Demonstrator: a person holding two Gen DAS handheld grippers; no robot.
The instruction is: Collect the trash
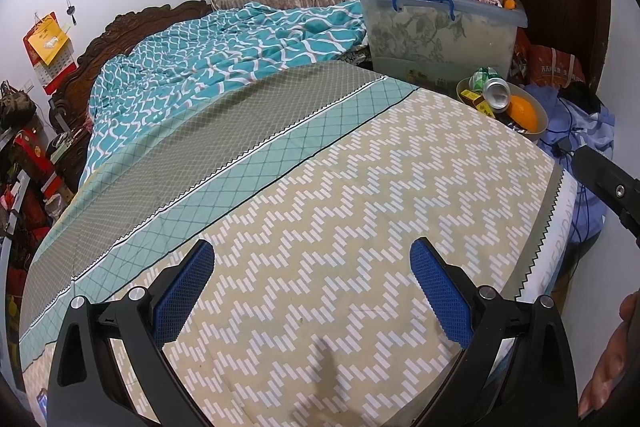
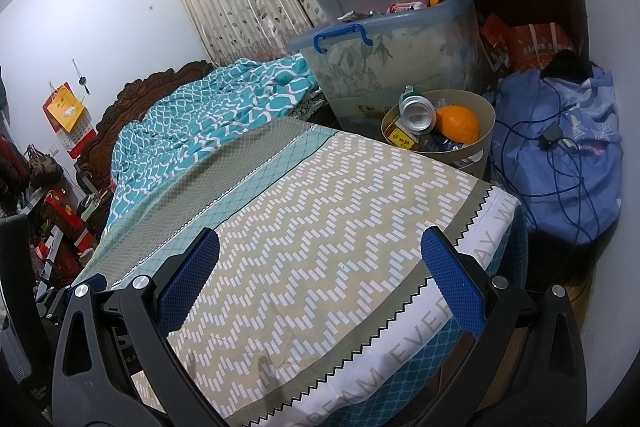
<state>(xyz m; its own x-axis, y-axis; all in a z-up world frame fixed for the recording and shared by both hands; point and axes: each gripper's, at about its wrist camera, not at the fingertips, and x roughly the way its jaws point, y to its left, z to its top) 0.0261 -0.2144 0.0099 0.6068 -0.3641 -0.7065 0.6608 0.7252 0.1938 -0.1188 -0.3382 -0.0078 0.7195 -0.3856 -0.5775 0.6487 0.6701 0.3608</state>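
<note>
While both claws hang open and empty over the foot of a bed spread with a beige-and-white zigzag sheet (image 2: 320, 227), the trash sits ahead and to the right, in a round tan plastic waste bin (image 2: 486, 131) on the floor just beside the bed's far right corner. From the right claw (image 2: 320, 283) the bin lies in the upper right of the frame, beyond the sheet's edge; from the left claw (image 1: 312, 287) it sits farther off, near the right-hand upper edge. By that showing, the right claw looks the nearer of the two, and any reach would go forward and rightward across the mattress. Counted in the bin: one crushed silver drink can (image 2: 418, 113), its end facing the cameras; one orange fruit (image 2: 458, 123) touching the can; one yellow-and-red small carton (image 2: 402, 141); a green-and-white wrapper (image 1: 482, 75) behind the can; darker scraps beneath cannot be made out. No loose litter shows on the sheet itself. Two clear plastic storage boxes are stacked behind the bin, the lower one (image 2: 396, 67) with a blue handle.
</note>
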